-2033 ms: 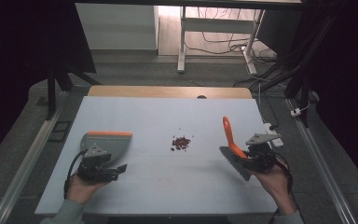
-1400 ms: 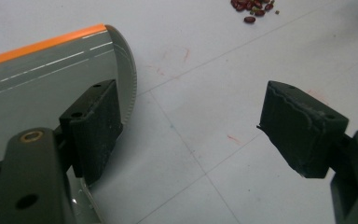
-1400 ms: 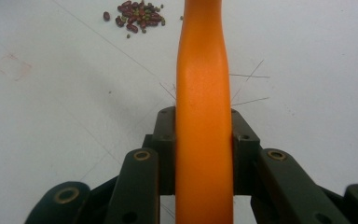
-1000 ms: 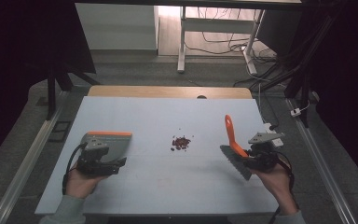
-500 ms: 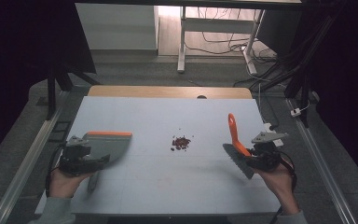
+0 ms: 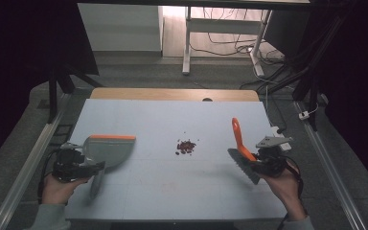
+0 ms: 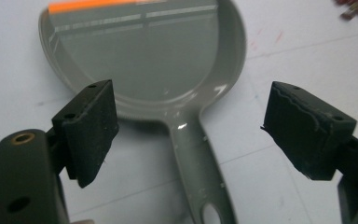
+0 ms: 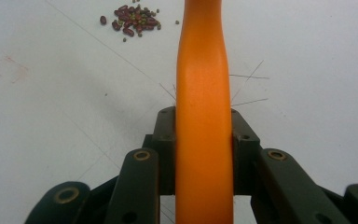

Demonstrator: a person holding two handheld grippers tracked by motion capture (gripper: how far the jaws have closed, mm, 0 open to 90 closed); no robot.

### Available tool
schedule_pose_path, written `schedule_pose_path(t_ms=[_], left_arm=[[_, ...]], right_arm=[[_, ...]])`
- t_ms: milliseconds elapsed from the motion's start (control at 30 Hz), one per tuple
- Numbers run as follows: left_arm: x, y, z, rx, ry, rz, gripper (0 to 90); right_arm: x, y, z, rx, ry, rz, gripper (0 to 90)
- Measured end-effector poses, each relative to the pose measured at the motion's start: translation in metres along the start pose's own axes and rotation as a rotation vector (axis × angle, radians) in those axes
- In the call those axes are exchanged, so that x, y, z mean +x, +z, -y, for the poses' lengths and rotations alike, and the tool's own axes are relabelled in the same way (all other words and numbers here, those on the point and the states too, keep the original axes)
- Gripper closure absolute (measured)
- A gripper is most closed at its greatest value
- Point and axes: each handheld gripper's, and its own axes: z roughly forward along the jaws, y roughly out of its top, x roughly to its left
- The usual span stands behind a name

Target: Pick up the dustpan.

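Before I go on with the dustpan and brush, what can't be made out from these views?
- Brush bristles: hidden behind its handle and the right gripper in the right gripper view.
- Dustpan handle end: cut off by the bottom edge of the left gripper view.
- Beans: too small in the high view to count.
- Left gripper contact with the dustpan handle: not settled.

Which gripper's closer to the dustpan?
Left. The left gripper is open astride the dustpan handle; the right gripper, across the table past the beans, grips the brush.
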Motion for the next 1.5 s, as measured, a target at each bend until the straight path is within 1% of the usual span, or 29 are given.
schedule_pose_path(t_ms=[100,167,233,300,333,500,667,767,833,967,1033,1133,1167,1300,1367,1400,1433,1467,1500], left_arm=[[-0.001,0.005,0.003,0.02,-0.013,0.005,17.5],[-0.003,0.01,0.005,0.044,-0.014,0.016,17.2],[-0.003,0.014,0.006,0.066,-0.016,0.017,16.9],[-0.003,0.018,0.007,0.091,-0.019,0.005,15.9],[-0.002,0.022,0.009,0.109,-0.027,-0.012,15.9],[0.0,0.028,0.012,0.129,-0.04,-0.008,16.1],[-0.001,0.036,0.012,0.151,-0.047,-0.002,15.1],[0.0,0.041,0.013,0.163,-0.059,0.004,14.7],[0.0,0.044,0.013,0.164,-0.066,0.005,14.6],[-0.001,0.051,0.013,0.17,-0.064,-0.003,14.9],[-0.001,0.052,0.013,0.166,-0.06,-0.01,16.5],[-0.001,0.053,0.014,0.161,-0.066,-0.013,18.4],[-0.001,0.054,0.014,0.156,-0.072,-0.013,21.4],[-0.001,0.055,0.014,0.144,-0.082,-0.015,25.7],[0.0,0.056,0.014,0.146,-0.081,-0.007,29.5],[0.0,0.056,0.014,0.146,-0.082,-0.003,33.2],[0.0,0.056,0.014,0.14,-0.087,0.001,33.2],[0.0,0.057,0.014,0.135,-0.091,0.003,36.6],[0.001,0.057,0.014,0.129,-0.098,0.005,36.6]], right_arm=[[0.002,0.004,0.001,0.014,0.004,-0.003,70.3],[0.003,0.007,0.002,0.021,-0.001,-0.005,70.3],[0.003,0.007,0.002,0.022,-0.003,-0.006,70.3],[0.004,0.009,0.002,0.026,-0.005,-0.01,70.3],[0.005,0.009,0.002,0.027,-0.008,-0.01,70.3],[0.004,0.009,0.002,0.028,-0.006,-0.009,70.3],[0.005,0.01,0.002,0.03,-0.008,-0.008,70.3],[0.005,0.01,0.002,0.031,-0.009,-0.01,70.3],[0.005,0.01,0.002,0.03,-0.009,-0.01,70.3],[0.006,0.01,0.001,0.03,-0.012,-0.009,70.3],[0.006,0.01,0.002,0.031,-0.012,-0.008,70.3],[0.005,0.01,0.002,0.032,-0.01,-0.01,70.3],[0.005,0.01,0.002,0.034,-0.011,-0.009,70.3],[0.005,0.01,0.002,0.035,-0.012,-0.006,70.3],[0.005,0.009,0.001,0.032,-0.012,-0.004,70.3],[0.005,0.009,0.001,0.031,-0.014,-0.003,70.3],[0.005,0.009,0.001,0.031,-0.014,-0.003,70.3],[0.005,0.008,0.001,0.031,-0.014,-0.003,70.3],[0.005,0.008,0.001,0.031,-0.014,-0.003,70.3]])
